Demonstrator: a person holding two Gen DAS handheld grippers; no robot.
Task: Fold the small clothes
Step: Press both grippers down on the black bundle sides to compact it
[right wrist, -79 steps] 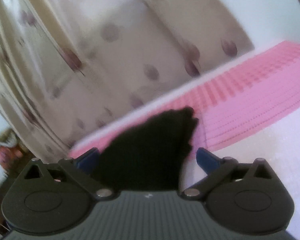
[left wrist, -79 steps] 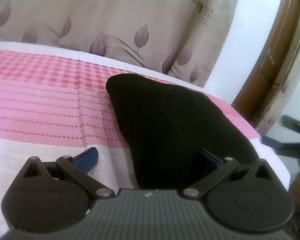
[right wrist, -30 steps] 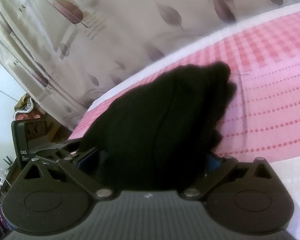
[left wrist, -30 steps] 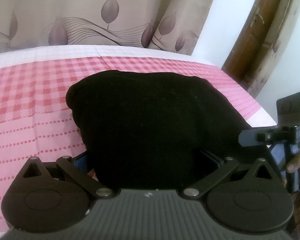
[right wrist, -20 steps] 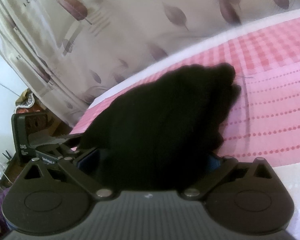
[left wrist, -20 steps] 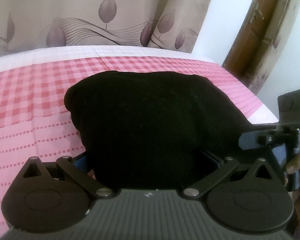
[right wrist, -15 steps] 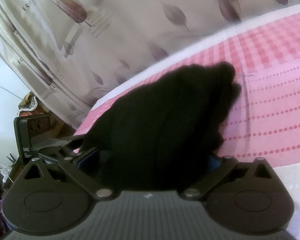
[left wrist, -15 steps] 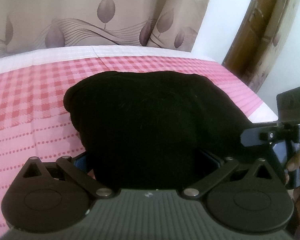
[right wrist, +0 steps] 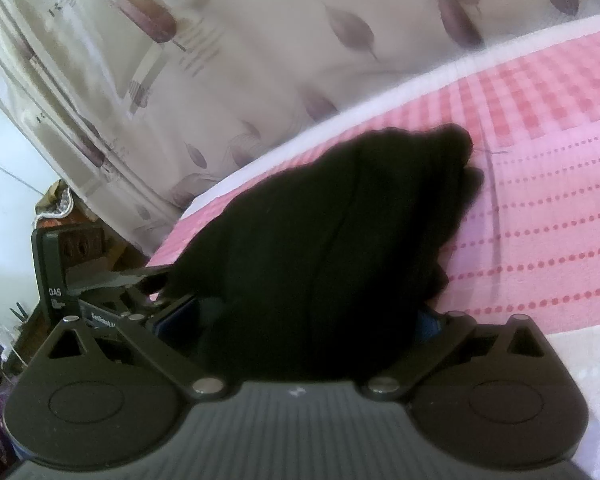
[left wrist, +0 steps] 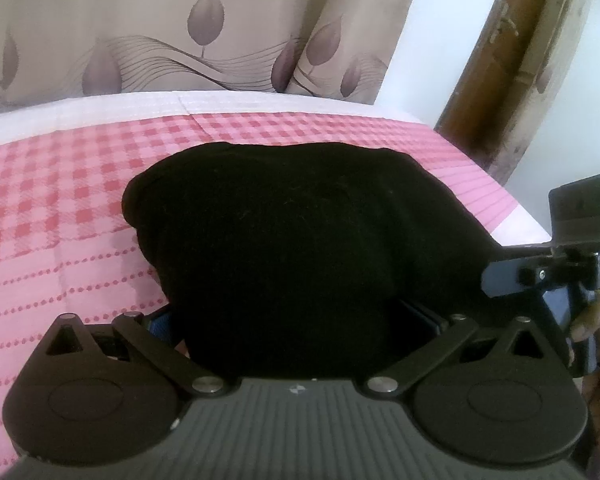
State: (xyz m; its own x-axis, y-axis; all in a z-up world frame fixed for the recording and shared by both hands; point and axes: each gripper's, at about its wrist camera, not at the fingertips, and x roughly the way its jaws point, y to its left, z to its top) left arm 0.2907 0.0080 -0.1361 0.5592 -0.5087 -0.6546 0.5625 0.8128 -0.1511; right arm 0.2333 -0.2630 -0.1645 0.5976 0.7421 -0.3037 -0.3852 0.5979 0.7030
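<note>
1. The left gripper (left wrist: 296,320) sits low at the near edge of the bed, its jaws spread wide, with the near edge of a black garment (left wrist: 300,240) bunched between them. The cloth hides the finger tips, so whether they press on it cannot be told.
2. The right gripper (right wrist: 308,316) is likewise spread wide, with the same black garment (right wrist: 332,240) filling the space between its jaws; a firm hold cannot be told here either.
3. In the left wrist view the right gripper (left wrist: 540,272) shows at the right edge, touching the garment's side, with a hand (left wrist: 592,316) behind it.
4. The garment lies in a rounded heap on the pink checked bedsheet (left wrist: 60,200), its far end reaching into the checked band.
5. Beyond the sheet runs a white border, then a beige curtain (left wrist: 180,32) printed with leaves.
6. A brown wooden door frame (left wrist: 512,60) stands far right.
</note>
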